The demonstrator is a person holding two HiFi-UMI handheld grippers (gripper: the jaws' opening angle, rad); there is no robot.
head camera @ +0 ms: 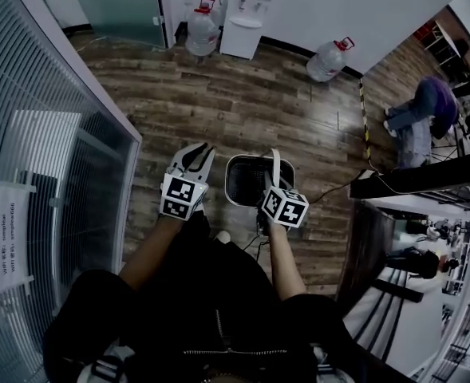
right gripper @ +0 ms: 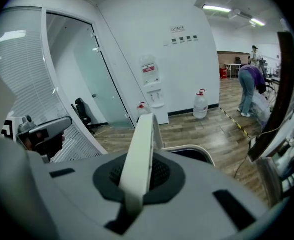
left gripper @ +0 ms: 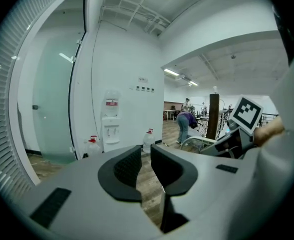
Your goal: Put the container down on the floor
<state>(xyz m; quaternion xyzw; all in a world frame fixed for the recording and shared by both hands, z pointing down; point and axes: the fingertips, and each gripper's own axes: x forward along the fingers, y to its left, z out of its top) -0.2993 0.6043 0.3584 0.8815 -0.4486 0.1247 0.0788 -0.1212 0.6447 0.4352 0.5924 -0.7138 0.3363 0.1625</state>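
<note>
1. The right gripper is seen clamped tight on the white handle of the container. The flat strap is pinched between the dark pads and stands upright out of them.
2. The container, a pale bin lined with dark mesh, is found just below and ahead of the right gripper's jaws. Its curved rim is shown just beyond them in the right gripper view. Whether its base touches the wooden floor cannot be told.
3. The left gripper is held just beside the container, on its left, without touching it. Its jaws are parted by a narrow gap, and nothing is gripped between them.
4. Well ahead of both grippers, a white water dispenser is set against the wall, with a water bottle beside it.
5. A person in purple is seen bent over, well off to the right of the right gripper.
</note>
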